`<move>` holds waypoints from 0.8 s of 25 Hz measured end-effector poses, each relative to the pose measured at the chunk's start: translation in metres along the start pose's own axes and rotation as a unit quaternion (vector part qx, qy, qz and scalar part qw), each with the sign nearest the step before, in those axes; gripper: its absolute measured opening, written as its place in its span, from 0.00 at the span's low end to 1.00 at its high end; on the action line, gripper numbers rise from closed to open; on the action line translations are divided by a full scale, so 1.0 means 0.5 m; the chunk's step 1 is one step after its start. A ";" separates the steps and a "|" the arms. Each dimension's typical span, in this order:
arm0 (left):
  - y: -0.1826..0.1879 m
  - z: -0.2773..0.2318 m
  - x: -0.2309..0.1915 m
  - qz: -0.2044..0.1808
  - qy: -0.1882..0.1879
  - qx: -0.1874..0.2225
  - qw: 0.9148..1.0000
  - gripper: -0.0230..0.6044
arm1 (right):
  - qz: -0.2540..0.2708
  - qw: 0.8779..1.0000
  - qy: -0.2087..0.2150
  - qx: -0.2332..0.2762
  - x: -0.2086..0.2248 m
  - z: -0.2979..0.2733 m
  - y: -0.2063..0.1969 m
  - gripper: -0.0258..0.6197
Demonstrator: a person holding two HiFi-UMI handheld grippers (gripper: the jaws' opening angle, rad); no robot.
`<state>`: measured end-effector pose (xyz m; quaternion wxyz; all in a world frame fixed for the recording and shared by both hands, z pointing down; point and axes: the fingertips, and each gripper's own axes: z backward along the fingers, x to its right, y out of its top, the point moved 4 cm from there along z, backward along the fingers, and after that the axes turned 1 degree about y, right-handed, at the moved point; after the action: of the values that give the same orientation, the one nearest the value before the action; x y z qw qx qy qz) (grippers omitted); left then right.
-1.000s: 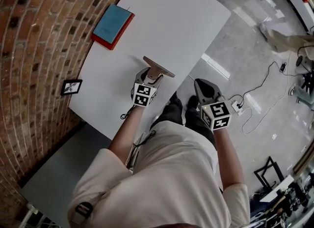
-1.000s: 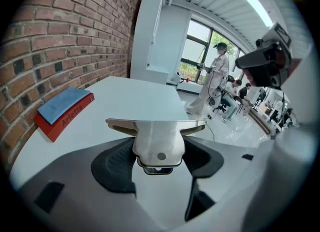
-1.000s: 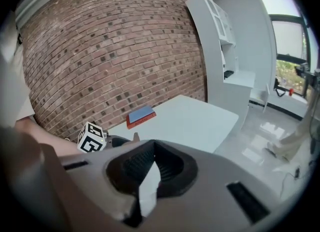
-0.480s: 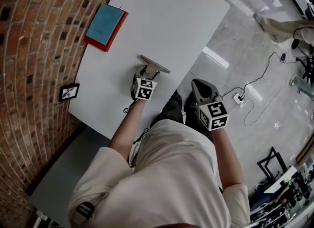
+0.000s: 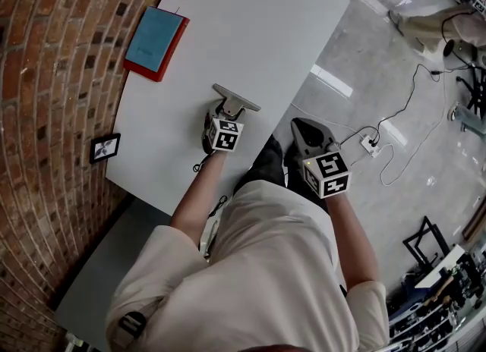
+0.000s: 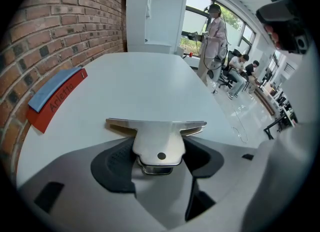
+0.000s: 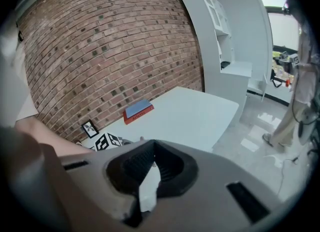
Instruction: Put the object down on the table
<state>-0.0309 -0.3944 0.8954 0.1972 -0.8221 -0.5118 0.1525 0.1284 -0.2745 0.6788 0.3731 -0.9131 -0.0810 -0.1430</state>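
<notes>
Seeing red brick wall [image 5: 45,77] down the left and grey polished floor [image 5: 364,62] on the right, with the white rounded-corner table [image 5: 250,24] butted against the wall between them. Tall white cabinet [image 7: 220,36] stands past the table's far end. Flat red book with a blue cover [image 5: 156,43] lies on the wall side of the table, well apart from both tools.

My left gripper [image 5: 226,114] is over the near part of the table. Its jaws are spread wide but clamped on the object: the pads press each side of the handle of a shiny silver metal scraper with a broad flat blade [image 6: 158,135]. Blade sits crosswise ahead of the jaws, roughly level and low over the tabletop. Can't tell if it touches.

My right gripper [image 5: 300,127] hangs off the table's near edge, over the floor beside my dark trousers [image 5: 266,165], jaws together with nothing in them.

White power strip with cables [image 5: 370,143] lies on the floor just right of it. Small black-framed picture [image 5: 105,148] sits against the wall, beside the table's near-left corner.
</notes>
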 end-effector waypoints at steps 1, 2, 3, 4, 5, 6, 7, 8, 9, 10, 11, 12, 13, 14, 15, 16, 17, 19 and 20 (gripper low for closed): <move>0.001 0.000 0.000 0.003 0.000 0.003 1.000 0.48 | 0.000 1.000 -0.002 -0.001 0.001 0.001 -0.001 0.04; 0.001 0.001 0.000 0.007 0.000 0.004 1.000 0.50 | -0.001 1.000 -0.003 0.000 0.002 0.003 -0.002 0.04; 0.001 0.003 0.001 0.011 -0.001 0.004 1.000 0.52 | -0.001 1.000 -0.003 0.001 0.002 0.006 -0.002 0.04; 0.000 0.006 0.002 0.014 -0.002 0.003 1.000 0.53 | -0.001 1.000 -0.004 0.002 0.000 0.009 -0.002 0.04; 0.000 0.010 0.003 0.015 -0.003 0.003 1.000 0.55 | -0.001 1.000 -0.003 0.005 -0.002 0.012 -0.001 0.04; 0.000 0.015 0.003 0.017 -0.002 0.004 1.000 0.55 | -0.001 1.000 -0.003 0.008 -0.005 0.015 0.000 0.04; 0.001 0.022 0.002 0.020 -0.001 0.006 1.000 0.55 | 0.000 1.000 -0.002 0.010 -0.008 0.017 0.002 0.04; 0.001 0.030 0.002 0.023 0.001 0.008 1.000 0.56 | 0.004 1.000 -0.002 0.012 -0.012 0.021 0.003 0.04; -0.001 0.038 0.002 0.025 0.002 0.010 1.000 0.55 | 0.008 1.000 -0.002 0.012 -0.016 0.025 0.004 0.04; -0.004 0.047 0.003 0.025 0.002 0.012 1.000 0.56 | 0.011 1.000 -0.002 0.013 -0.020 0.030 0.005 0.04; -0.005 0.057 0.005 0.026 0.002 0.014 1.000 0.55 | 0.014 1.000 -0.002 0.015 -0.025 0.036 0.006 0.04; -0.003 0.068 0.006 0.027 0.002 0.019 0.999 0.55 | 0.019 1.000 -0.001 0.017 -0.029 0.041 0.009 0.04; 0.001 0.078 0.006 0.027 0.002 0.025 0.999 0.55 | 0.024 1.000 0.001 0.020 -0.032 0.044 0.013 0.04; 0.007 0.088 0.005 0.028 0.004 0.032 0.999 0.55 | 0.030 0.999 0.002 0.023 -0.033 0.048 0.020 0.04; 0.013 0.099 0.006 0.029 0.005 0.038 0.999 0.53 | 0.036 0.999 0.003 0.027 -0.034 0.053 0.026 0.04; 0.017 0.114 0.009 0.030 0.007 0.044 0.999 0.51 | 0.041 0.999 0.003 0.030 -0.036 0.061 0.030 0.04; 0.020 0.129 0.014 0.032 0.009 0.050 0.998 0.50 | 0.045 0.998 0.004 0.032 -0.039 0.070 0.034 0.04; 0.025 0.159 0.026 0.040 0.013 0.061 0.997 0.49 | 0.055 0.998 0.005 0.038 -0.042 0.090 0.042 0.04; 0.030 0.177 0.032 0.049 0.017 0.066 0.997 0.48 | 0.061 0.997 0.005 0.041 -0.043 0.099 0.047 0.04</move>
<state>-0.0522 -0.3710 0.8099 0.2517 -0.8338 -0.4567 0.1815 0.1240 -0.2572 0.6225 0.4184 -0.8996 -0.0291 -0.1216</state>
